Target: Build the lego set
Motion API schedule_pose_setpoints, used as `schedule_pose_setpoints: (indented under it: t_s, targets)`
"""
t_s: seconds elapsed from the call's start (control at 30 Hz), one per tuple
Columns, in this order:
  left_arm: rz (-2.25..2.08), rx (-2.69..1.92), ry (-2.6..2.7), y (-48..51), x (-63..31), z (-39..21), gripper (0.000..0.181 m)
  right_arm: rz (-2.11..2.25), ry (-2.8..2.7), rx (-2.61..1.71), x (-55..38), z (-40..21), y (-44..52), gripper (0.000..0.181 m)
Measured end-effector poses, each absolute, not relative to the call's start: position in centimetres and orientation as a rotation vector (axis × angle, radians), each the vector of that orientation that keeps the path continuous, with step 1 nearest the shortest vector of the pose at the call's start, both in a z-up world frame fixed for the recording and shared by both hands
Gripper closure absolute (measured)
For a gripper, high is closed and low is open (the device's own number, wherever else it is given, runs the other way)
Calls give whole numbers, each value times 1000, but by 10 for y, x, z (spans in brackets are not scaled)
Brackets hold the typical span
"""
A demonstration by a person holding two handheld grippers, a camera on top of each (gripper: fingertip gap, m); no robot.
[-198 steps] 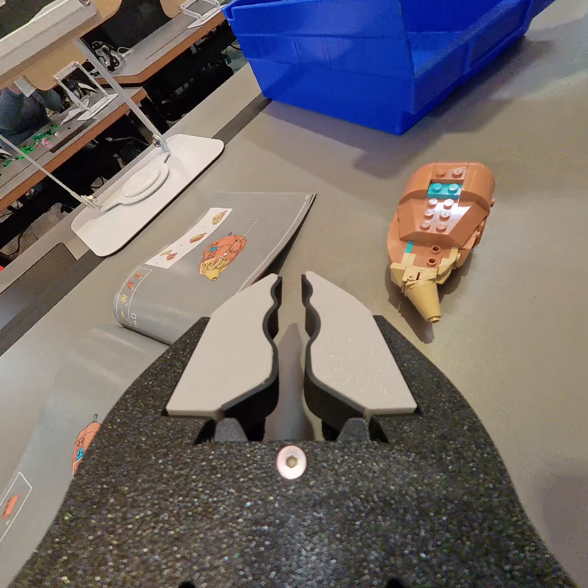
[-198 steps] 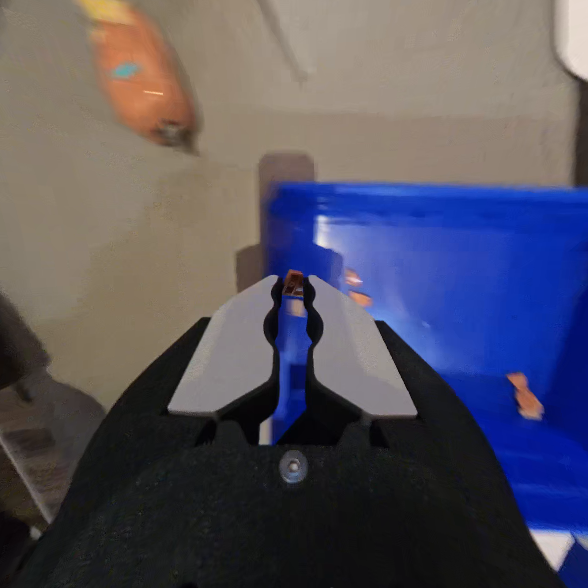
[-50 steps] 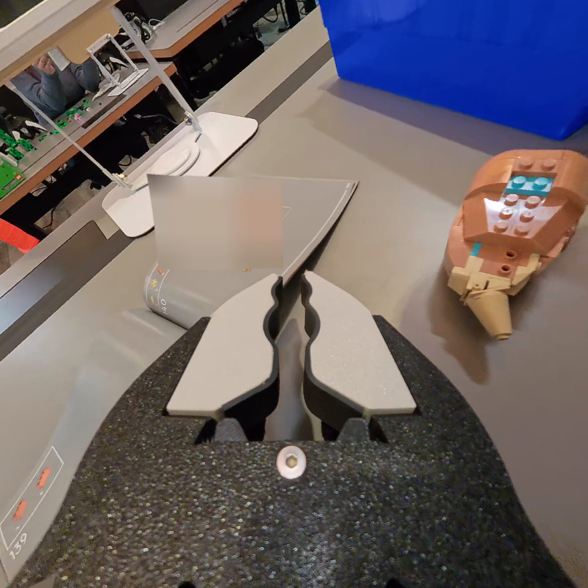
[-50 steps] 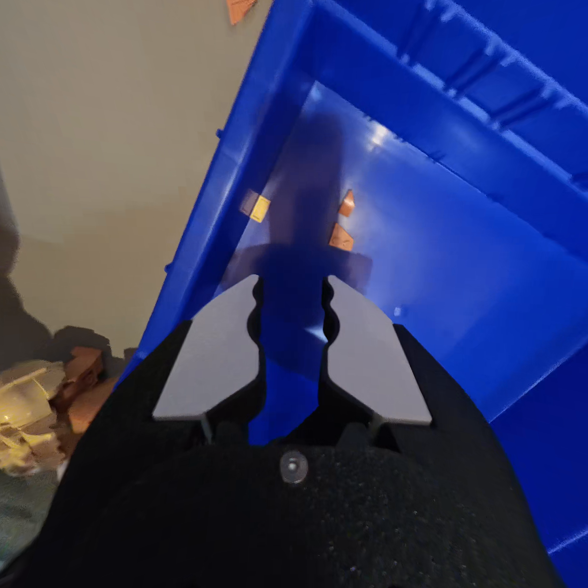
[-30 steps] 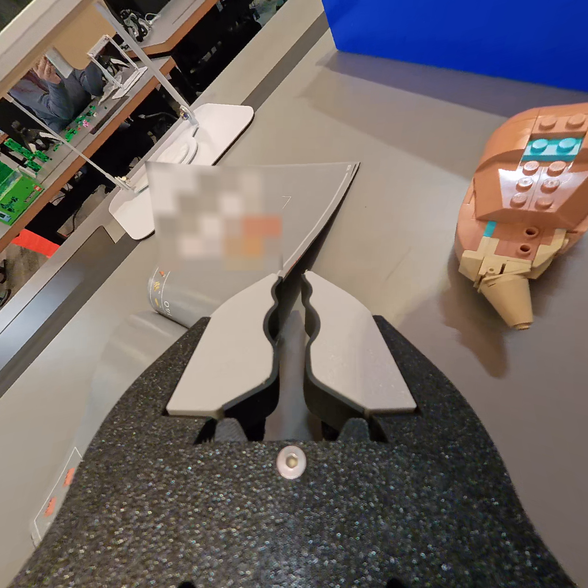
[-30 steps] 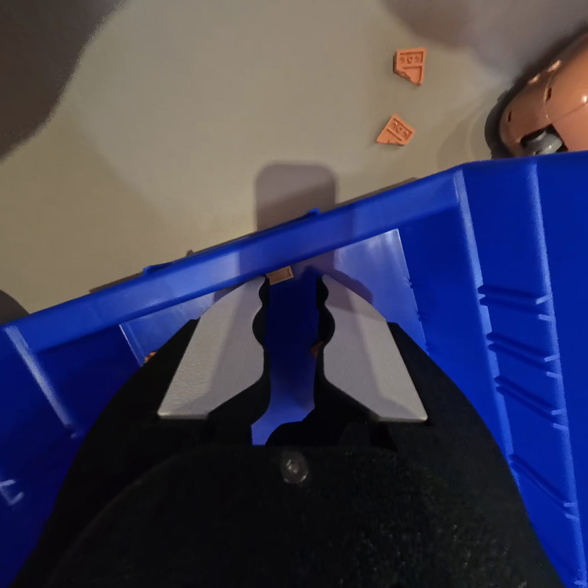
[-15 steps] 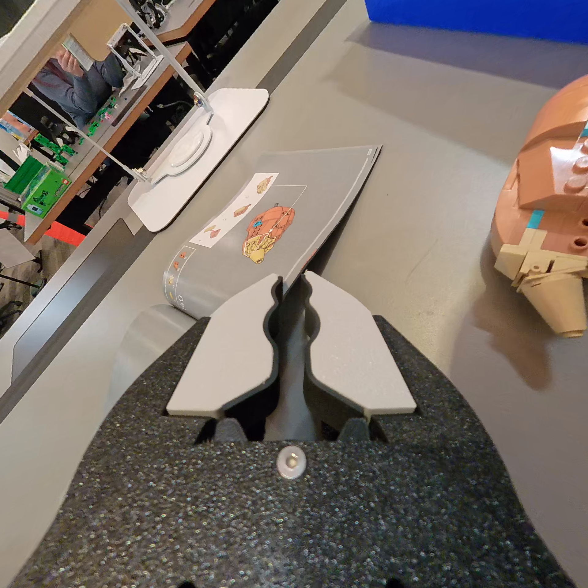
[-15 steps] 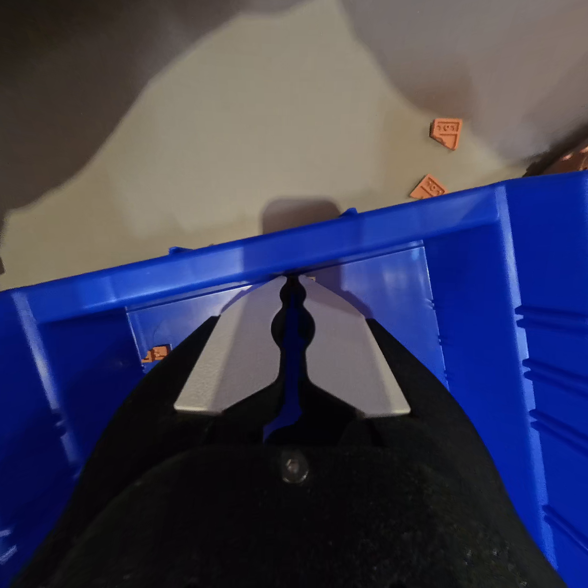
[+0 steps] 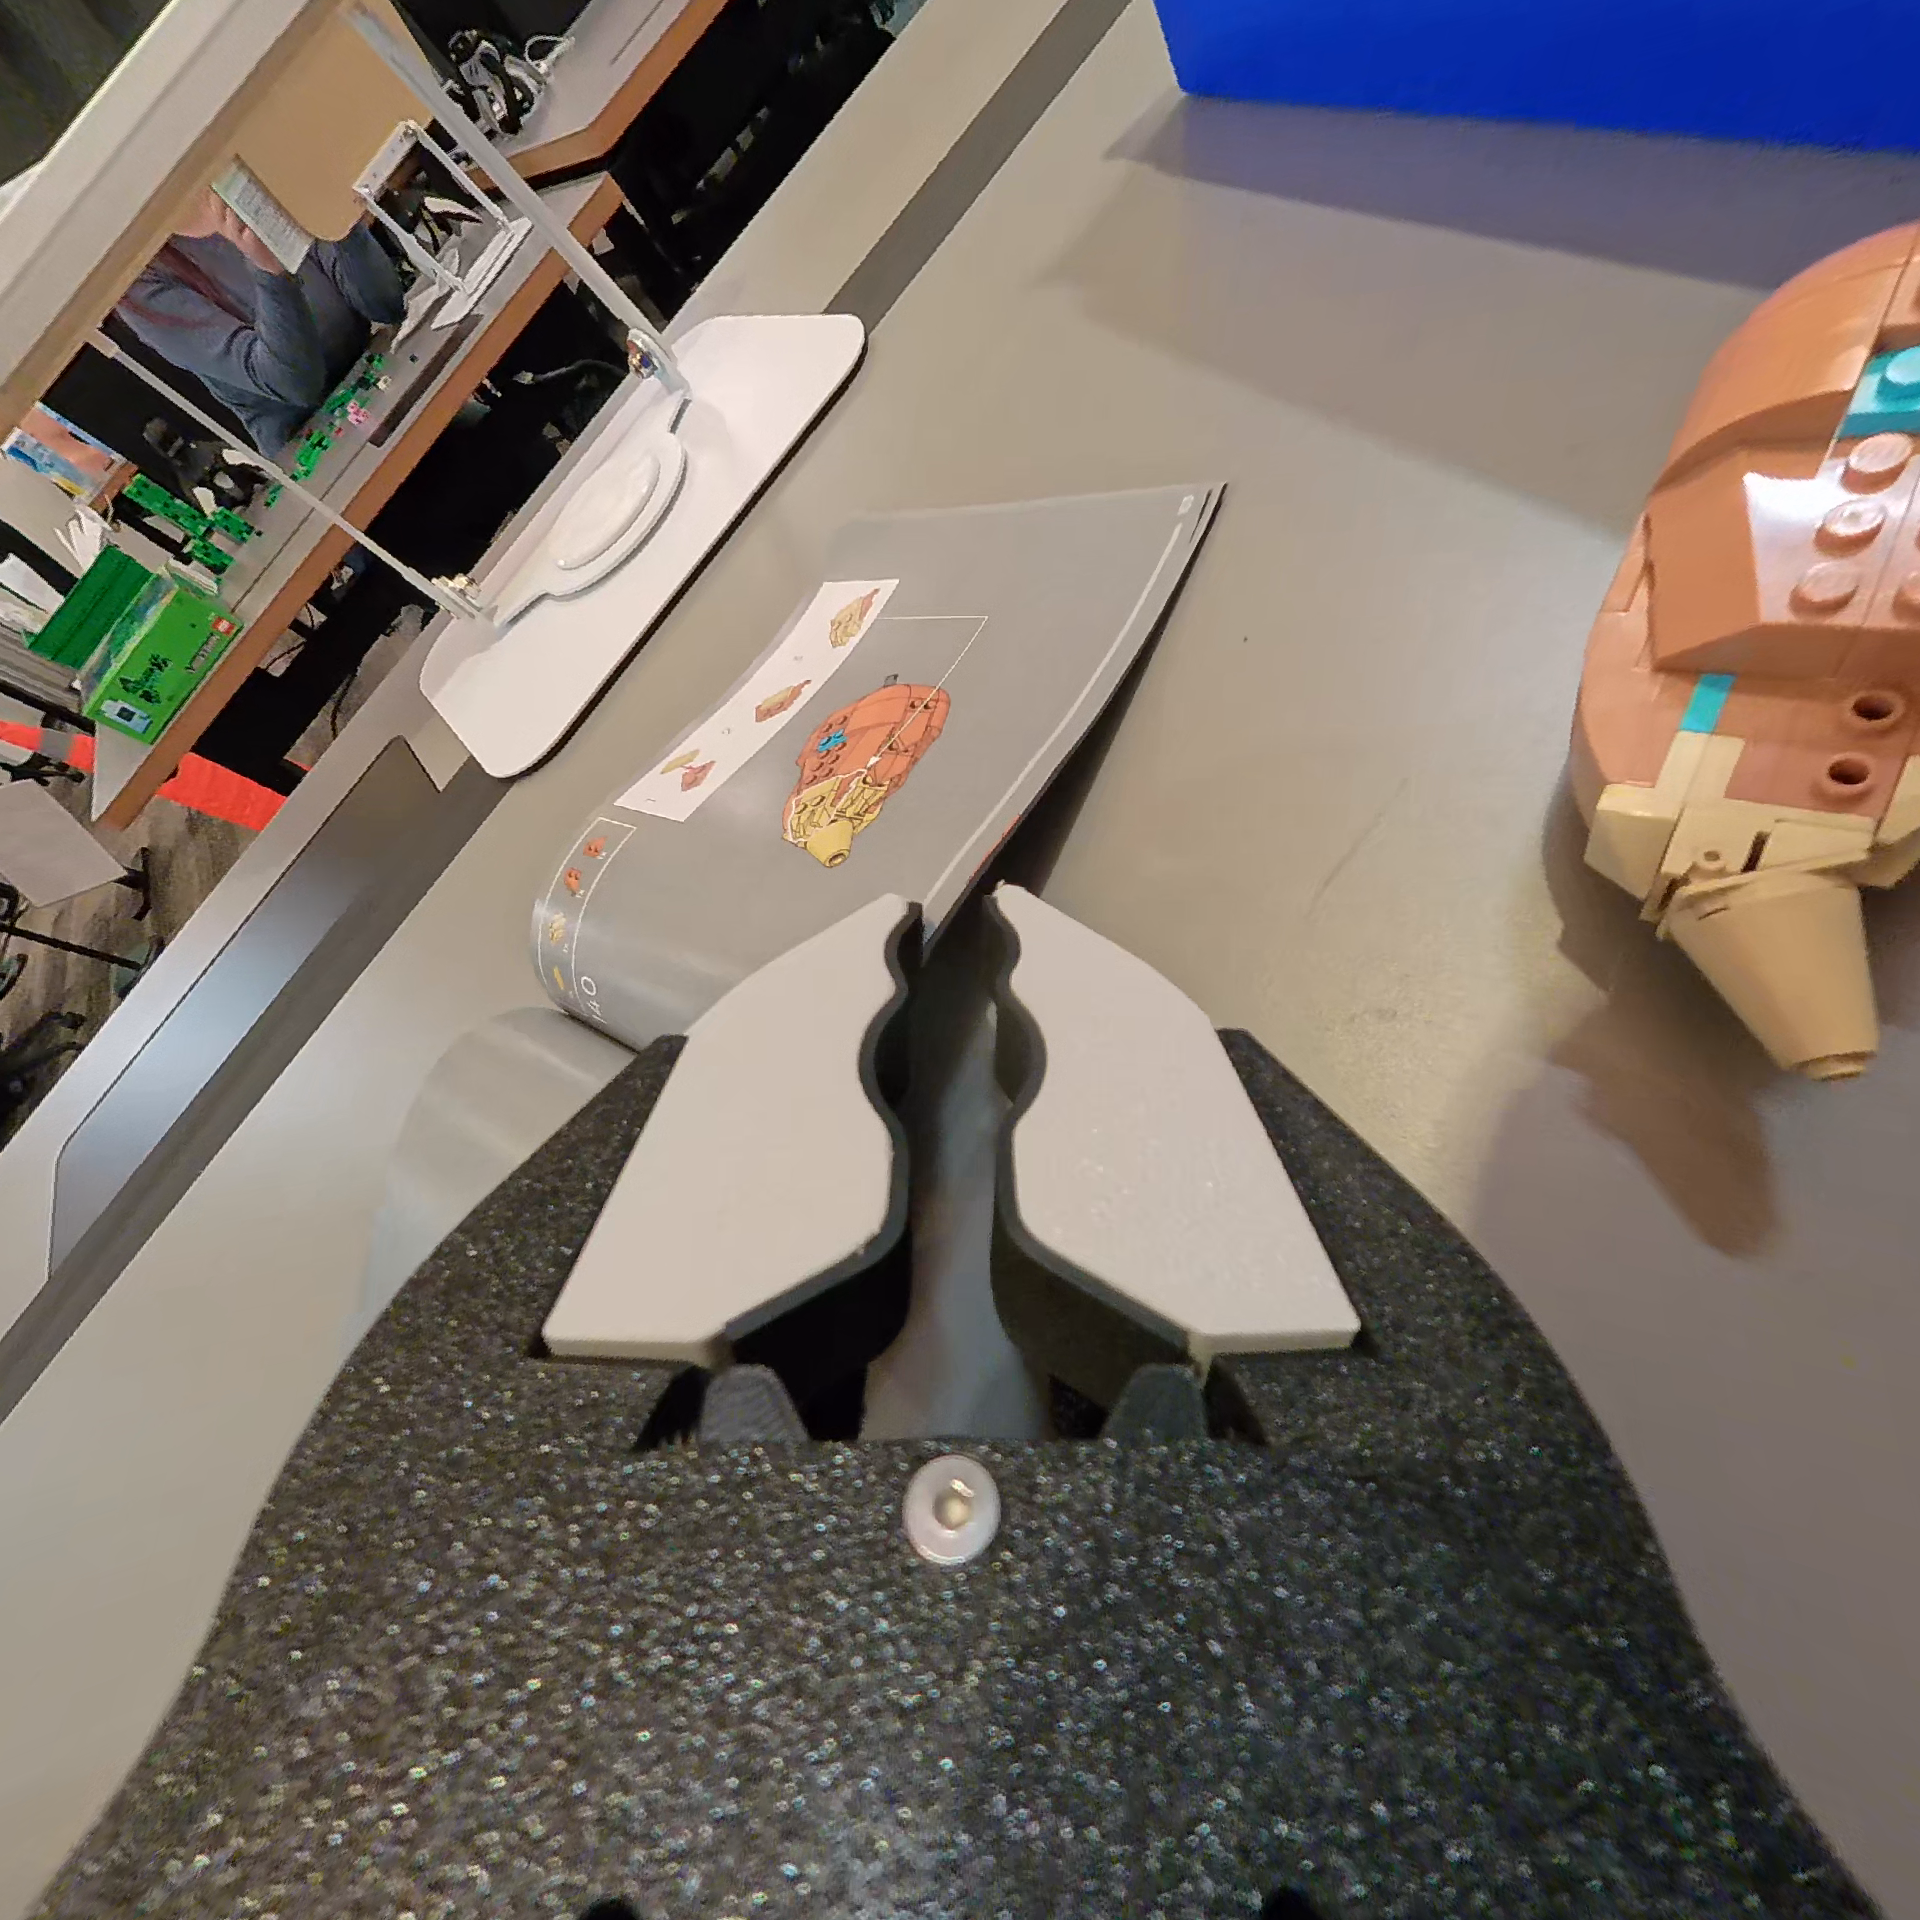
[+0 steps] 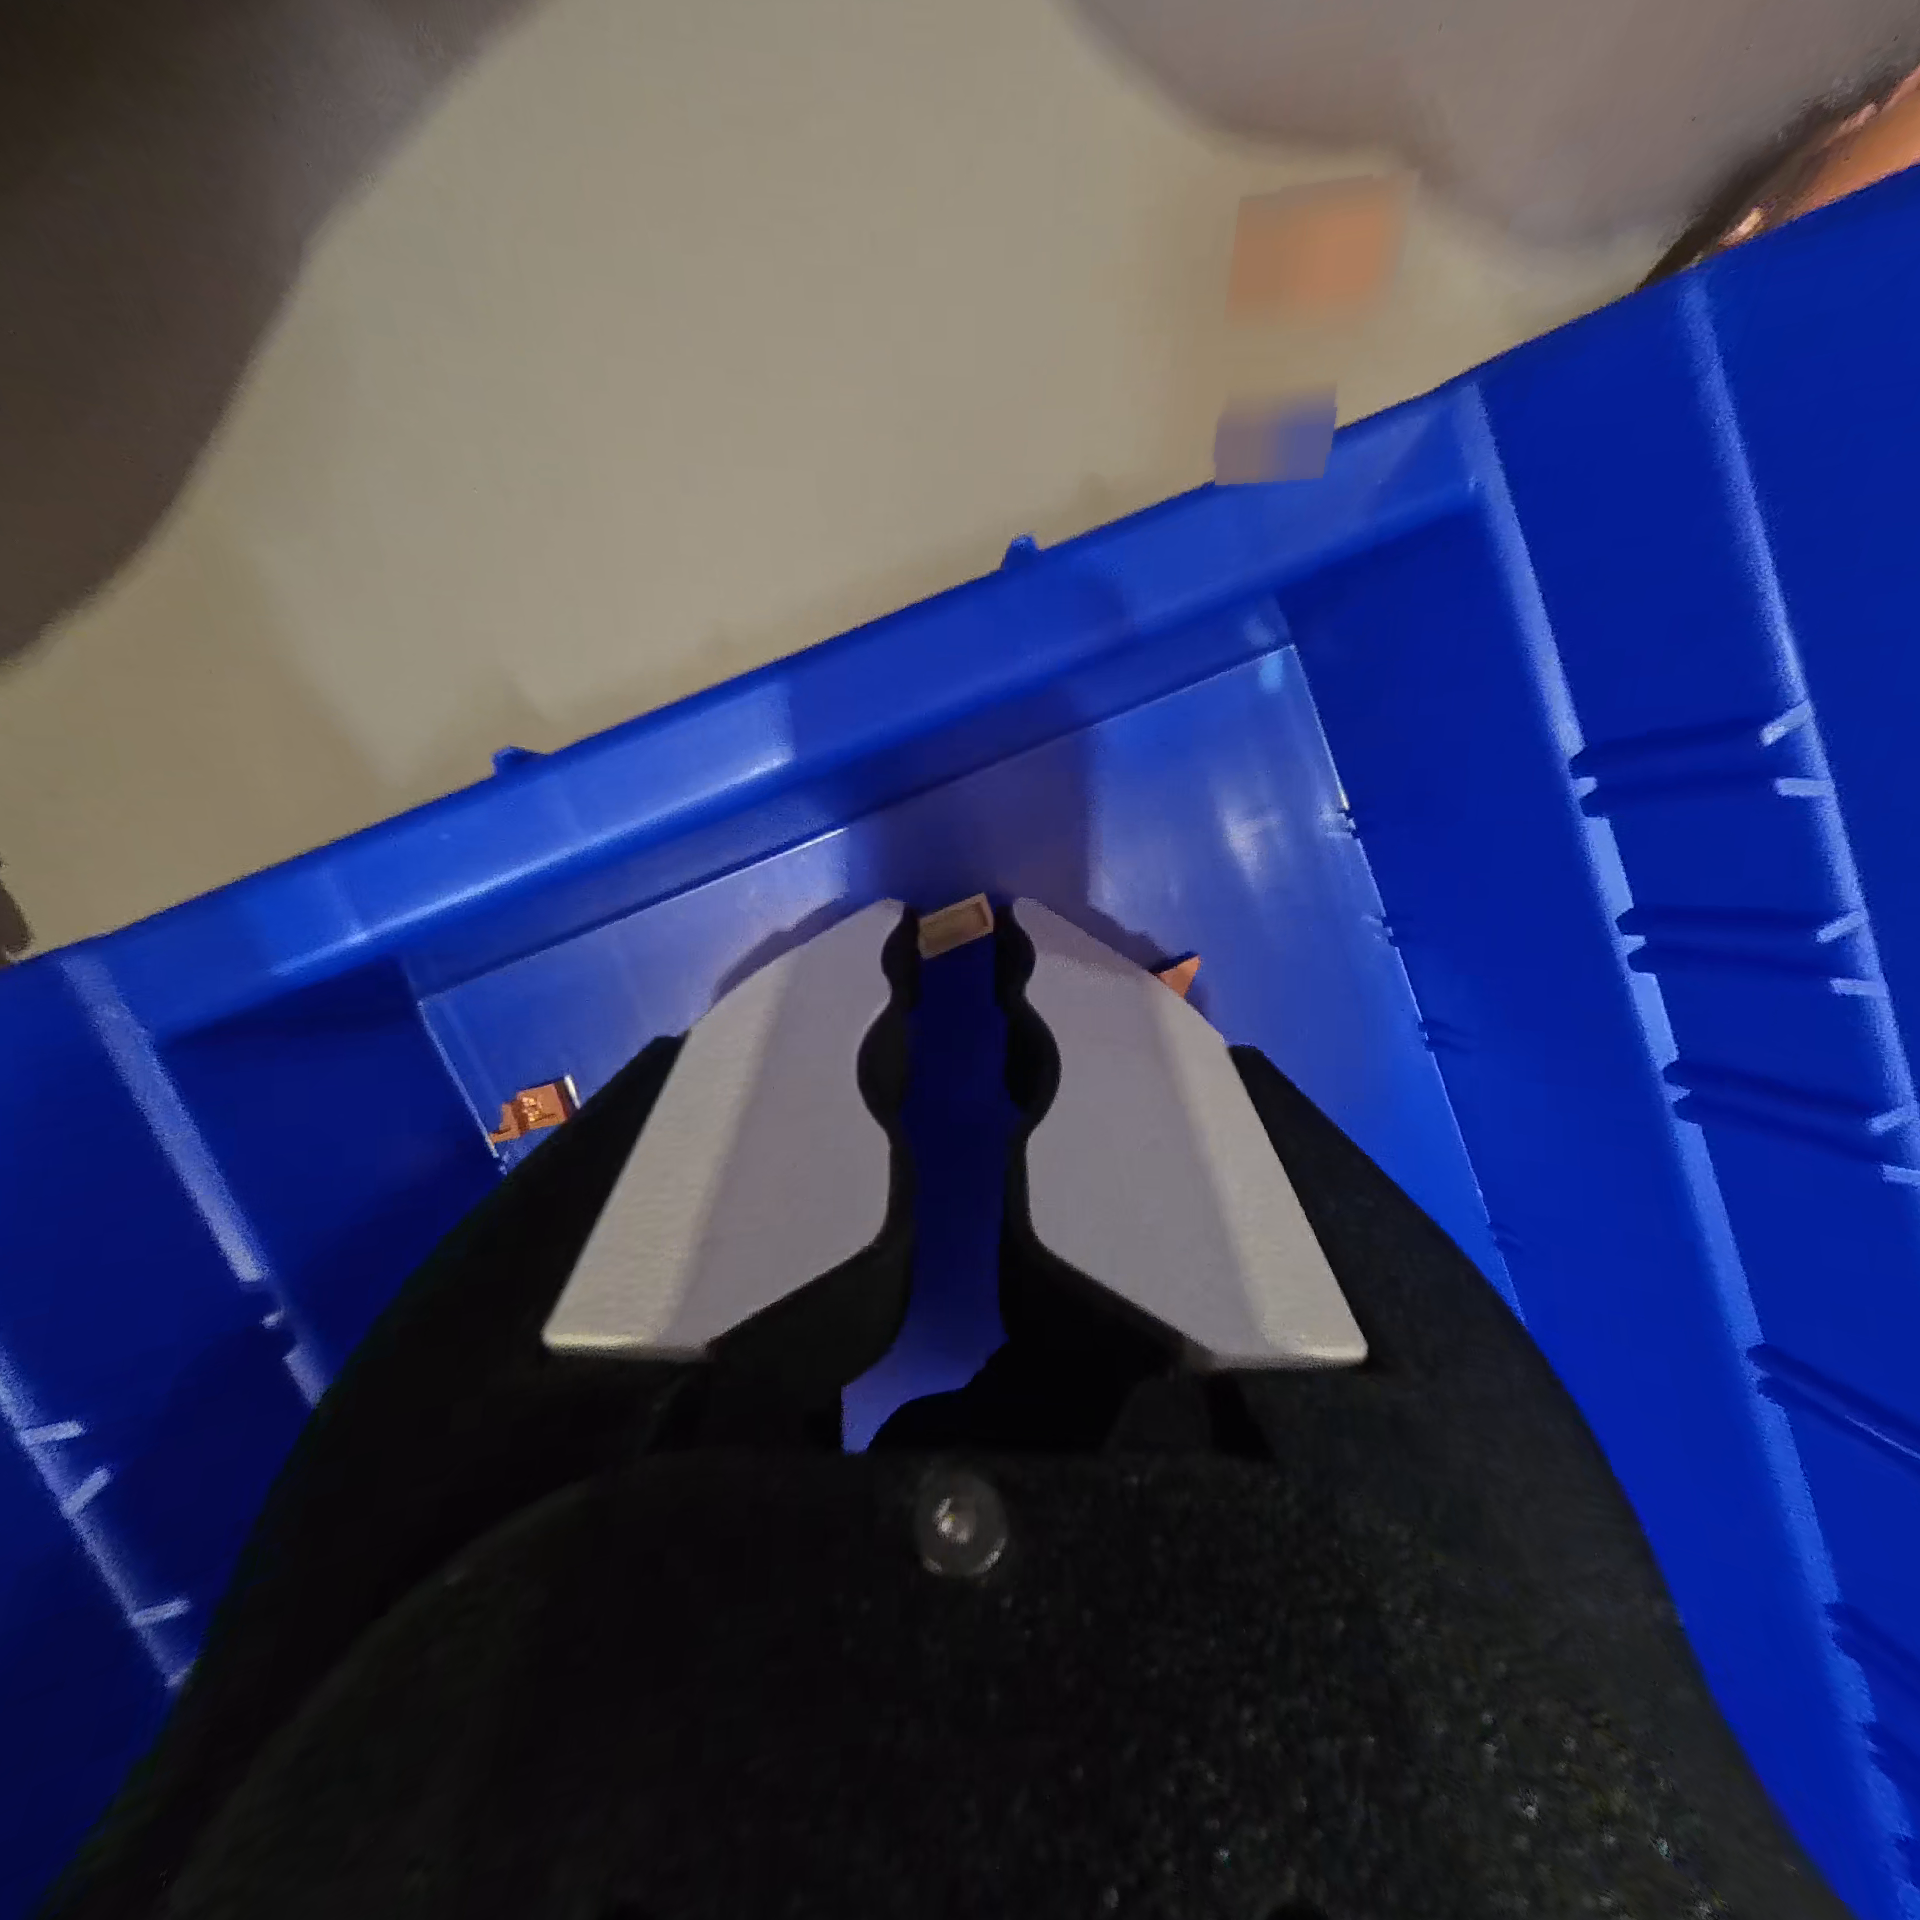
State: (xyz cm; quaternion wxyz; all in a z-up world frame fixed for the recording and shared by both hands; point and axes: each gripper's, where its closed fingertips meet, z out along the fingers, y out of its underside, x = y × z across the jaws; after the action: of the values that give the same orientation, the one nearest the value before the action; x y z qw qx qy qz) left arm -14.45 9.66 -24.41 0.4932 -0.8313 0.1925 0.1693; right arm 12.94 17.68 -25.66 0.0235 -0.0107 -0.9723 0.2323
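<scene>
In the left wrist view, the left gripper [image 9: 956, 914] sat at lower centre, its grey jaws a narrow slot apart and holding nothing that showed. Just beyond its tips lay the grey, curled instruction booklet [image 9: 935, 665] on the grey tabletop [image 9: 1351, 520]; whether a page corner touched the tips could not be told. At the right edge lay the part-built reddish-brown lego model with a tan cone nose [image 9: 1766, 675], cut off by the frame. It looked stiff but liable to shed pieces, so it would best be held across its broad body, not by the nose. A white stand base [image 9: 665, 499] lay at upper left, and a strip of the blue plastic bin [image 9: 1558, 52] ran along the top.

In the right wrist view, the right gripper [image 10: 958, 925] reached into that bin [image 10: 1039, 665], and a small tan lego piece [image 10: 956, 925] sat pinched between its tips. The piece seemed light, hard and smooth, easily lost from so shallow a hold at its sides. The picture was smeared, so its shape stayed unclear. Two small orange pieces [image 10: 530, 1112] showed at the left and right of the fingers, the right one [image 10: 1179, 971] largely hidden. A mosaic patch covered part of the table at upper right.
</scene>
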Motion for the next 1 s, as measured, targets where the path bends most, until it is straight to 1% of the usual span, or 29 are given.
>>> schedule_pose_setpoints:
  t_s: [0.03, 0.1, 0.3, 0.43, 0.57, 0.8, 1.0]
  targets:
    - [411, -2015, 469, 96, -144, -244, 170, 707, -3014, -32, 129, -257, 177, 165]
    - [413, -2014, 472, 96, -144, -244, 170, 689, -3026, -30, 129, -259, 178, 160]
    - [412, -2007, 473, 96, -144, -243, 170, 645, -3078, 2, 130, -266, 179, 158]
    - [413, -2006, 475, 96, -144, -243, 170, 671, -3096, 9, 129, -268, 176, 160]
    - [411, -2003, 473, 96, -144, -243, 170, 654, -3101, -9, 127, -269, 177, 166]
    - [409, -1995, 477, 95, -143, -242, 170, 681, -3095, -34, 128, -264, 176, 163]
    - [409, -1992, 479, 95, -143, -241, 170, 607, -3108, -6, 127, -268, 183, 163]
